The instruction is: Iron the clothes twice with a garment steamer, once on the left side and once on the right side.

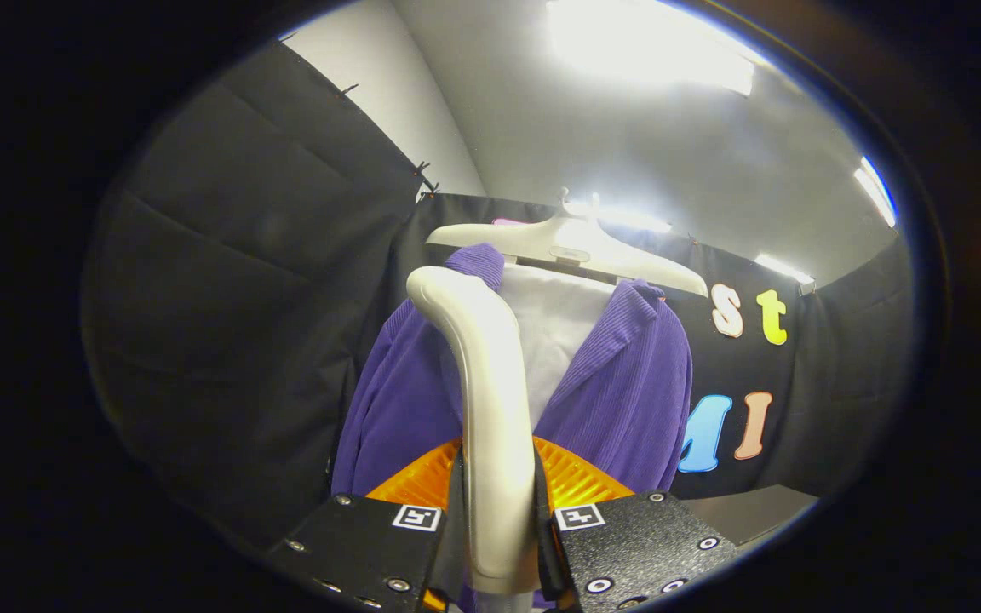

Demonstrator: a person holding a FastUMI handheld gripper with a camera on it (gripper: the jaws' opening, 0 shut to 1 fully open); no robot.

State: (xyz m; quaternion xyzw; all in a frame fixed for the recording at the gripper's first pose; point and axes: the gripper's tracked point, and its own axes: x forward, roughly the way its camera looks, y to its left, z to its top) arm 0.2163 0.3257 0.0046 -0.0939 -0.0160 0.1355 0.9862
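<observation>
A white garment steamer [482, 383] rises between my fingers, its curved handle clamped by both pads, and its head arches toward the clothes ahead. My gripper [497, 511] is shut on that handle. Just beyond hangs a purple corduroy jacket [627, 392] over a white shirt [554, 328], both on a white hanger [571, 243]. The steamer's head overlaps the jacket's left front panel near the collar; whether it touches the cloth cannot be told. The steamer hides part of the jacket's left side.
Black cloth walls [243, 281] close in to the left and behind the clothes. A grey surface [754, 507] lies low to the right of the jacket. Bright ceiling lights [644, 42] shine overhead.
</observation>
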